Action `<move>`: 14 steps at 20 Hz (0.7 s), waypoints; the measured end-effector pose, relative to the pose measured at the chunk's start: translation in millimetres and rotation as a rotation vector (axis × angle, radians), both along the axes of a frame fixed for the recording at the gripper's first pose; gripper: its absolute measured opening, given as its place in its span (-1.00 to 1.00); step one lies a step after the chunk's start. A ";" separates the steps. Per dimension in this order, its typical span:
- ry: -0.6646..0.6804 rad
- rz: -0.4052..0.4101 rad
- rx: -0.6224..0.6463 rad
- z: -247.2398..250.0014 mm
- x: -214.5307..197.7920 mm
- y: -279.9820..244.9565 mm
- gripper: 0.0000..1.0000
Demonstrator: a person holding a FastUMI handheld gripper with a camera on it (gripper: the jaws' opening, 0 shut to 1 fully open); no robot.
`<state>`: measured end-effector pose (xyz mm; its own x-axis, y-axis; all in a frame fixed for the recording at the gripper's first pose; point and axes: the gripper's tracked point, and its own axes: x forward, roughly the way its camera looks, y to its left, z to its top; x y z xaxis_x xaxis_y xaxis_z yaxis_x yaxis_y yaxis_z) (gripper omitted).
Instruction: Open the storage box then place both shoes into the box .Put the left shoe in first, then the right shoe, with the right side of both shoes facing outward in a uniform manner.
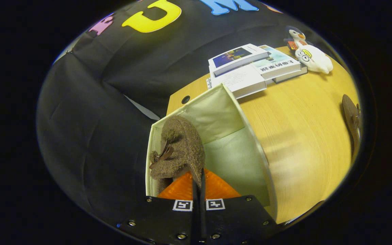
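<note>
Gripper view: a brown shoe is pinched at its thin edge by the tongs, held inside the open box; judged light, soft; the second shoe lies on the counter.

Wooden table, several things on top.
Open box nearest; books and plush toy beyond; brown shoe well apart.

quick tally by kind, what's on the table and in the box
shoes: 2, one pinched in the shut jaws over the box, one on the table
storage box: 1
books: 3
plush toys: 2
total: 8
</note>
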<state>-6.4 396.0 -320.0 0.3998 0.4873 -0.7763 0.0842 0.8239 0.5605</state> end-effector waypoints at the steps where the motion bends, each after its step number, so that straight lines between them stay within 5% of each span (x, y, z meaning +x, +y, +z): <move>1: 0.013 -0.004 -0.002 -5.9 -1.5 3.6 -0.99; 7: 0.052 0.063 -0.054 -26.9 -11.8 16.3 -0.95; 9: 0.044 0.114 -0.022 -26.9 -17.7 26.3 -0.79; 12: 0.016 0.144 0.065 -6.2 -17.5 29.9 0.58; 14: -0.014 0.166 0.074 6.3 -17.3 25.7 0.96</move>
